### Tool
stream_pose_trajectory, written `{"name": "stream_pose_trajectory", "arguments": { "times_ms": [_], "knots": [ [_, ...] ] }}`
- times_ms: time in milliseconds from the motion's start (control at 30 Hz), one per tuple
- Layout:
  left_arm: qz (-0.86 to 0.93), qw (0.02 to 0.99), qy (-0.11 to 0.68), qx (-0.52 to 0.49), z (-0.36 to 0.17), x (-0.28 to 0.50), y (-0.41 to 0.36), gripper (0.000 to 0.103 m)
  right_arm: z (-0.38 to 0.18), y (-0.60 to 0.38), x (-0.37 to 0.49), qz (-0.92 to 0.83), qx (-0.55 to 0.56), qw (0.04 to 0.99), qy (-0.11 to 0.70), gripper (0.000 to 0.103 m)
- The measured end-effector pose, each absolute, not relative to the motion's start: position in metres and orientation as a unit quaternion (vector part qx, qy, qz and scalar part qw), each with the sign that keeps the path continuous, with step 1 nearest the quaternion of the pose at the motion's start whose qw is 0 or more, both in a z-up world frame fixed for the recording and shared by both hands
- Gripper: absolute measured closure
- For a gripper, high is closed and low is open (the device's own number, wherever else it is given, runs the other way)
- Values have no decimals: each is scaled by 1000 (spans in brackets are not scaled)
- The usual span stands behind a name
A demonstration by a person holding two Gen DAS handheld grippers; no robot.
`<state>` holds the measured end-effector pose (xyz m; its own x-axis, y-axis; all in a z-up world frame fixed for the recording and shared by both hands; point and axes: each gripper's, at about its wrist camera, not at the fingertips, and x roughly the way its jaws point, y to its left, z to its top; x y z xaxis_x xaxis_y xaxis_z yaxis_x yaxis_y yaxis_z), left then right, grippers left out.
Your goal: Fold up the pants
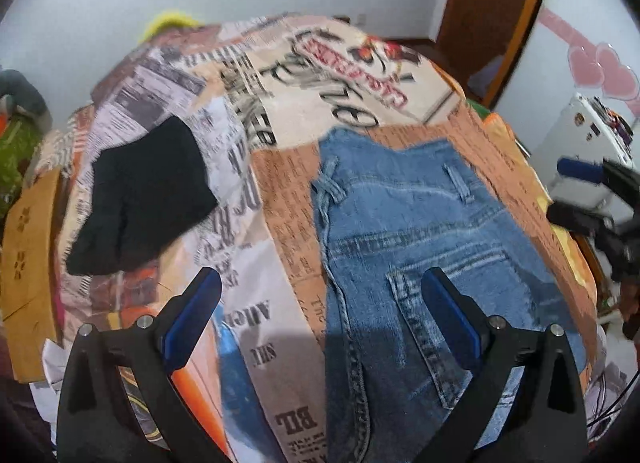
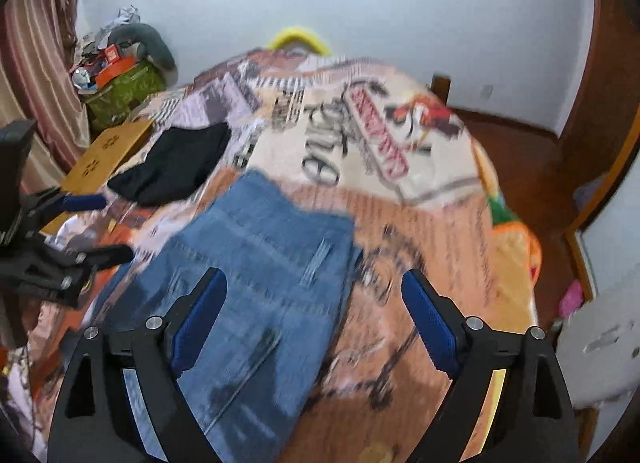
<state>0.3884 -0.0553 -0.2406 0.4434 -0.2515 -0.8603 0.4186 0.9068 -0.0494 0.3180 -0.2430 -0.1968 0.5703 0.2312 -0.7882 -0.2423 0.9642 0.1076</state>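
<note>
Blue jeans [image 1: 416, 247] lie flat on a bed covered with a newspaper-print sheet [image 1: 280, 111], waistband toward the far end, back pocket up. My left gripper [image 1: 320, 283] hovers open and empty over the jeans' left edge. My right gripper [image 2: 314, 283] is open and empty above the jeans' [image 2: 256, 279] right edge; the right wrist view is motion-blurred. The right gripper also shows at the right edge of the left wrist view [image 1: 576, 191], and the left gripper at the left of the right wrist view [image 2: 100, 227].
A black garment [image 1: 140, 199] lies on the bed left of the jeans. A wooden board [image 2: 104, 159] sits at the bed's left side. A green box of clutter [image 2: 124, 91] stands by the curtain. A white appliance [image 1: 588, 139] is on the right.
</note>
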Motion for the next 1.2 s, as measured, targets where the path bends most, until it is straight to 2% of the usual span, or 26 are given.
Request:
{"name": "stream_pose_trajectory", "arguments": {
  "times_ms": [267,433,700,767,900,967,1033,1100,1200],
  "knots": [
    [-247,792,551,84,-292,399,-66,2,-262,-259,297,131,81,837,525,16],
    [-276,760,588,25,-307,419,-64,2,-285,-273,305,156,167,803,550,16],
    [-314,724,615,-15,-319,434,-77,1,-287,-251,329,201,150,798,548,14],
    [-319,719,617,-17,-319,435,-83,1,-286,-247,335,211,147,800,542,17],
    [-322,717,618,-16,-320,437,-94,3,-290,-247,347,223,155,795,542,33],
    [-316,719,619,-17,-319,440,-96,8,-291,-249,352,216,154,798,541,43],
    [-309,722,618,-24,-317,442,-96,17,-290,-257,355,212,168,796,542,58],
    [-306,727,614,-26,-313,440,-95,23,-289,-264,357,214,182,791,543,65],
    [-297,740,603,-20,-305,432,-94,33,-283,-261,354,212,170,797,539,71]
  ]
}}
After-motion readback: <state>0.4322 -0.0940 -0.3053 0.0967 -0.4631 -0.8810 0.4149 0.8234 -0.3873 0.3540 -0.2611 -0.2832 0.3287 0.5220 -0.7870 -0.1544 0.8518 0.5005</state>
